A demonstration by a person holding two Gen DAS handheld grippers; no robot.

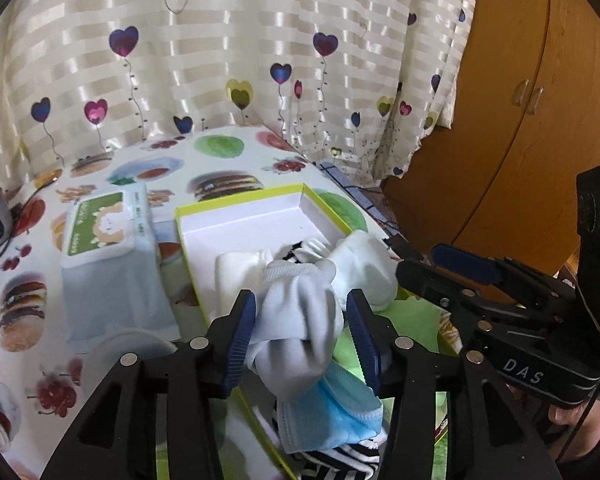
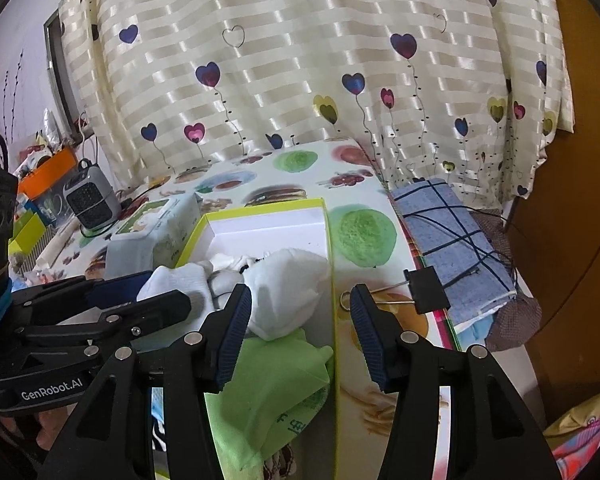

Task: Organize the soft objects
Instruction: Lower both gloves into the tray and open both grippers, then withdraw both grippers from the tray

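- White sock point(image 1: 296, 312) sits between the left tool's point(image 1: 302, 334) parted jaws, apparently just released over the box point(image 1: 236, 220).
- Right tool point(image 2: 300, 334) is open and empty; next, fetch another soft item, maybe the cloth at two o'clock.

Box point(image 2: 260, 216) far end free; binder clip point(image 2: 430, 290) beside.

We note a white sock point(image 1: 300, 312), pale blue mask point(image 1: 340, 412) and black-and-white striped cloth point(image 1: 340, 460) in the white, lime-edged box point(image 1: 244, 220). Beside the box: green cloth point(image 2: 268, 384). Behind the box: cream striped curtain point(image 1: 220, 40) with purple hearts.
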